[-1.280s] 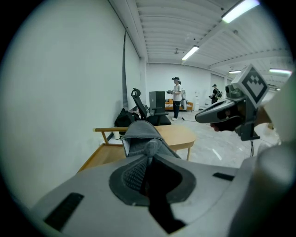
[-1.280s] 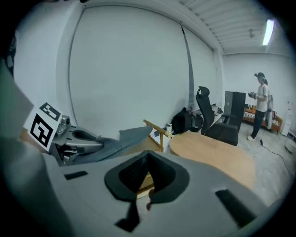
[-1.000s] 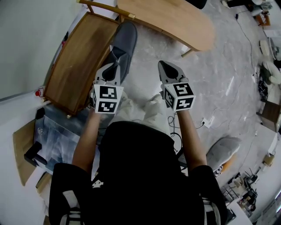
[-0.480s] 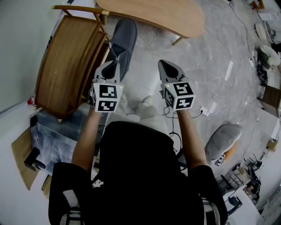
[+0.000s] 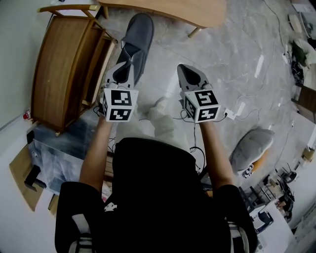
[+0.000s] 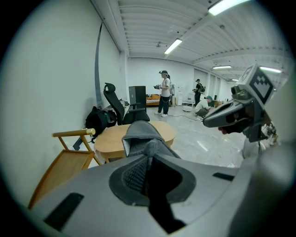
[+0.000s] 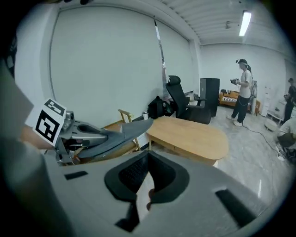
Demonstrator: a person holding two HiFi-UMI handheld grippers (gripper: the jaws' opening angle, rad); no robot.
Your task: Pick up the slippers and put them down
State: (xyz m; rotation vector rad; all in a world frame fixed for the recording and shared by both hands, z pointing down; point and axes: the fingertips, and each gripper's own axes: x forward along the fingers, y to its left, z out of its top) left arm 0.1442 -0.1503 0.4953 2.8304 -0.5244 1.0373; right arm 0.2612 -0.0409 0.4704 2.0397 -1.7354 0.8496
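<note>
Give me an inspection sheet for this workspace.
Surface: marbled floor.
Job's things: held slipper, grey, off the floor; second slipper, grey, lying on the floor at right.
Clutter: wooden chair, wooden table.
Grippers: left hand-held gripper shut on held slipper's heel end; right hand-held gripper shut, empty.
Cables: leads on floor by the person's feet.
Surroundings: people standing far off; office chair by the wall.

Looks like an open office turned test lab: plain white walls, long strip lights on a ribbed ceiling, black office chair by an oval wooden table, cables trailing over pale marbled floor, people standing with gear far back.
</note>
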